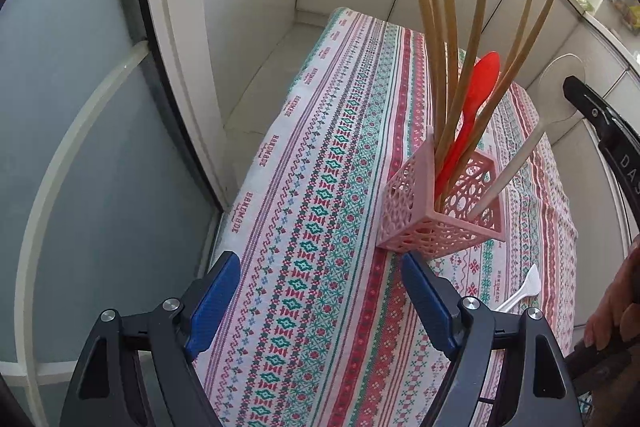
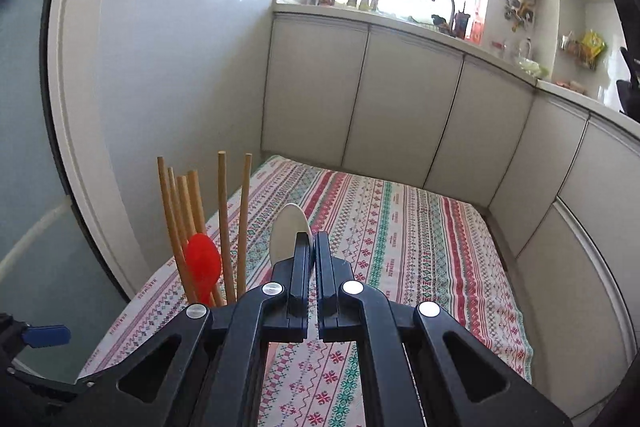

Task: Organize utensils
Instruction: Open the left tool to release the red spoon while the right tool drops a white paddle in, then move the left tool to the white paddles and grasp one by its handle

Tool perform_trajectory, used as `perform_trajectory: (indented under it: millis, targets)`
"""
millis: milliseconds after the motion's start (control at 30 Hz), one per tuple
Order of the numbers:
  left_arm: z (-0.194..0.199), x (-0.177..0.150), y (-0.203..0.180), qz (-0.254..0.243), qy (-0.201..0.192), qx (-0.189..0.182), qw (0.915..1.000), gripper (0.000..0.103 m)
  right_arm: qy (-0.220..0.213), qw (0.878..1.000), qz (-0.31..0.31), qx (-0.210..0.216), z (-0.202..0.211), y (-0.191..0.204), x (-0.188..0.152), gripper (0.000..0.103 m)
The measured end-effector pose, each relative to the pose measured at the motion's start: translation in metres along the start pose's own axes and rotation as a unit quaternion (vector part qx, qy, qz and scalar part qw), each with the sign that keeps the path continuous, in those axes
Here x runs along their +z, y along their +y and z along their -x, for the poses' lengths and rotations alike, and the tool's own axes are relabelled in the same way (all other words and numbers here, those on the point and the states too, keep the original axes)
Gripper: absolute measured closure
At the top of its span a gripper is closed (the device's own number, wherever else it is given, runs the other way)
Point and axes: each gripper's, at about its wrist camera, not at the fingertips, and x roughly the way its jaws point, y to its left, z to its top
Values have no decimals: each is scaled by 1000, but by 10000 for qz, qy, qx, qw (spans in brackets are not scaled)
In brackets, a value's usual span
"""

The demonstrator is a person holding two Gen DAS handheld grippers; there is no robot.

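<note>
A pink lattice utensil basket (image 1: pixel 416 223) stands on the patterned tablecloth (image 1: pixel 320 187). It holds several wooden chopsticks (image 1: pixel 476 39) and a red spoon (image 1: pixel 480 95). My right gripper (image 2: pixel 313 241) is shut on a white spoon (image 2: pixel 289 231), bowl end up; in the left wrist view the white spoon's handle (image 1: pixel 516 163) reaches into the basket. My left gripper (image 1: pixel 320 291) is open and empty, just in front of the basket. A small white plastic utensil (image 1: pixel 524 289) lies on the cloth to the right. The chopsticks (image 2: pixel 222 219) and red spoon (image 2: pixel 203 263) also show in the right wrist view.
The table stands in a corner of white cabinet fronts (image 2: pixel 400 99). A glass door with a white frame (image 1: pixel 80 147) is at the left. A counter with a sink tap (image 2: pixel 444 3) and bottles runs behind the cabinets.
</note>
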Motion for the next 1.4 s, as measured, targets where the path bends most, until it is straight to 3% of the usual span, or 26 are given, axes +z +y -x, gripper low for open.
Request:
perform_trajectory:
  millis: [133, 267, 333, 400, 433, 667, 900, 1033, 1167, 1400]
  targets:
    - [0, 0, -1, -1, 8, -20, 10000, 19, 206, 9997, -25, 98, -14, 3, -3, 101]
    - [1, -1, -4, -18, 0, -43, 10000, 19, 537, 9960, -442, 567, -22, -9, -1, 95]
    - [1, -1, -6, -86, -51, -56, 9999, 19, 583, 9938, -659, 682, -19, -18, -1, 87]
    - [2, -2, -8, -115, -37, -67, 9999, 19, 571, 9925, -825, 703, -14, -26, 1, 69]
    - [3, -2, -10, -123, -33, -75, 9999, 19, 563, 9917, -885, 745, -10, -30, 0, 65]
    - [10, -7, -23, -276, -106, -135, 9995, 19, 737, 9876, -1133, 798, 23, -56, -5, 56]
    - [15, -17, -41, -491, -87, -161, 9986, 19, 1287, 9791, -1433, 660, 47, -87, -30, 51]
    - [16, -26, -56, -702, -61, -193, 9973, 19, 1592, 9703, -1700, 659, 56, -105, -53, 41]
    - [12, -36, -72, -1000, 13, -131, 9949, 19, 2137, 9561, -1904, 626, 53, -124, -81, 41]
    - [-9, -58, -108, -1642, 346, -106, 9858, 19, 3118, 9208, -2285, 511, 35, -162, -139, 41]
